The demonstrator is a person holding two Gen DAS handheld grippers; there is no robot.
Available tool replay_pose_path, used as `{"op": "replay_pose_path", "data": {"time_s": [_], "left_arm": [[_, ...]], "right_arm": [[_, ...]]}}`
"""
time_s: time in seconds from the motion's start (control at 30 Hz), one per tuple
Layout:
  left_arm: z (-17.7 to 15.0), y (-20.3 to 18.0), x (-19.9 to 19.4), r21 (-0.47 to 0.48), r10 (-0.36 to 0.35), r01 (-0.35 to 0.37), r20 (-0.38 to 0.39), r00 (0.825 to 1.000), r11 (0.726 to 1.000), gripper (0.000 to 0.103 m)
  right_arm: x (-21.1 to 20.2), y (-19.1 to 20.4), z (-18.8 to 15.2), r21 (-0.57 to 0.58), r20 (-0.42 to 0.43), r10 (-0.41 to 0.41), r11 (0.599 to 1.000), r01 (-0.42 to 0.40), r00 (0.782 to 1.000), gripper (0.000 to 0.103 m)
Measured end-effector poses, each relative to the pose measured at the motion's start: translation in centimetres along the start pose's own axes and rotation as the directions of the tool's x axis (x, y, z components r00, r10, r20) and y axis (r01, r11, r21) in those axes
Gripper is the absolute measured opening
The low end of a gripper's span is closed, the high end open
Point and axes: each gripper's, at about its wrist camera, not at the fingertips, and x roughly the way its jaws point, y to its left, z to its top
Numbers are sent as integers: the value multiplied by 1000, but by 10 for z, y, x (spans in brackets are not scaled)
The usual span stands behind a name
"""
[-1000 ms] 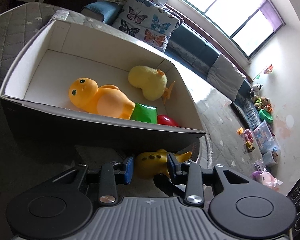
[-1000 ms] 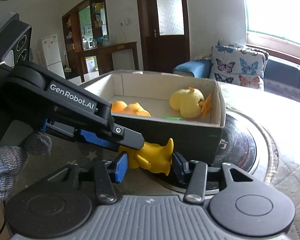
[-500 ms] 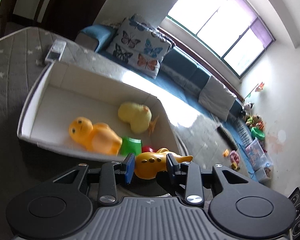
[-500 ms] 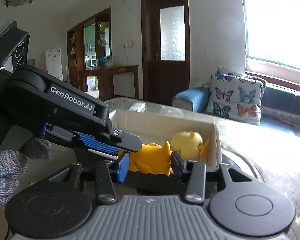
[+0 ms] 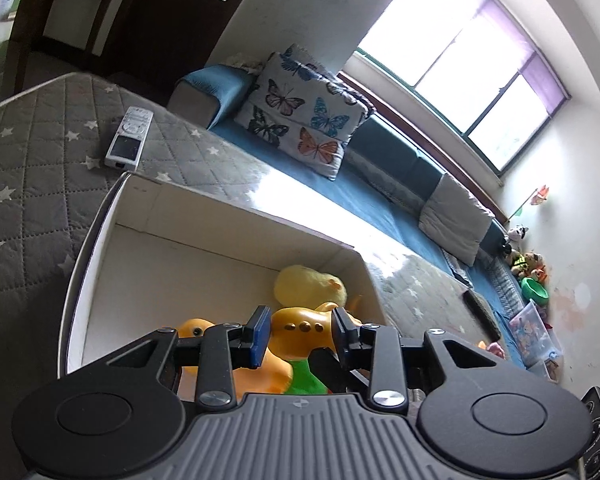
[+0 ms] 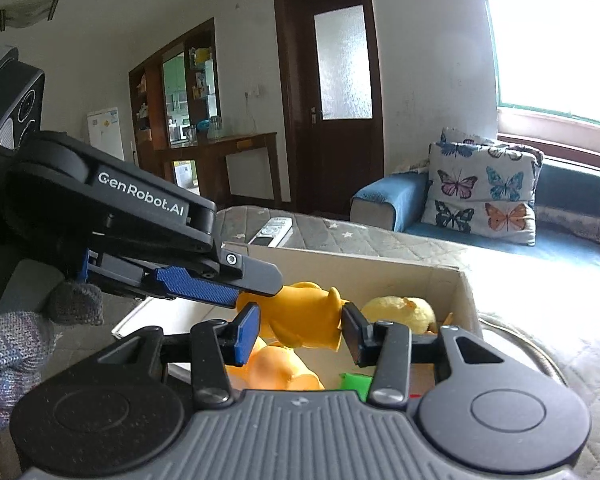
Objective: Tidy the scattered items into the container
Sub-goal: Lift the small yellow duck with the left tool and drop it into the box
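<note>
Quilted grey star-print surface carries the open cardboard box, white inside. In the box: orange duck with green base, plush yellow chick near the far corner. Above the box, both grippers clamp one yellow rubber toy: left gripper from one side, right gripper from the other, crowding each other. White remote lies just beyond the box's far end.
</note>
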Motion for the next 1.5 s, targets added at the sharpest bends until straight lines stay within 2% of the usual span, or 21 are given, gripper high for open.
{"op": "replay_pose_path", "data": {"time_s": [0.27,0.6,0.7,0.8,0.93,1.27,1.37,1.5], "left_arm": [[0,13,15,-19,-1,1,-27,1000,1000,35],[-7,13,4,8,28,-28,-23,999,1000,35],[-12,7,-3,36,39,-39,-22,999,999,35],[-19,1,-11,65,44,-43,-15,999,997,35],[-27,-7,-19,99,53,-52,-14,998,994,35],[-51,-17,-39,148,80,-78,-7,997,986,36],[-58,-21,-44,177,94,-93,4,996,980,36],[-68,-26,-49,211,108,-109,17,994,971,37]], "right_arm": [[25,-8,-4,8,-44,-29,1000,29,999,45],[16,-11,-8,-2,-46,-45,999,45,998,47],[7,-9,-9,-12,-42,-45,999,44,998,57],[-2,-7,-12,-21,-41,-51,999,50,998,62],[-15,-7,-18,-15,-42,-57,998,56,997,78],[-45,-7,-30,16,-45,-63,998,64,997,92],[-55,-5,-33,19,-37,-72,997,73,997,100],[-66,-3,-37,19,-28,-89,996,90,996,103]]}}
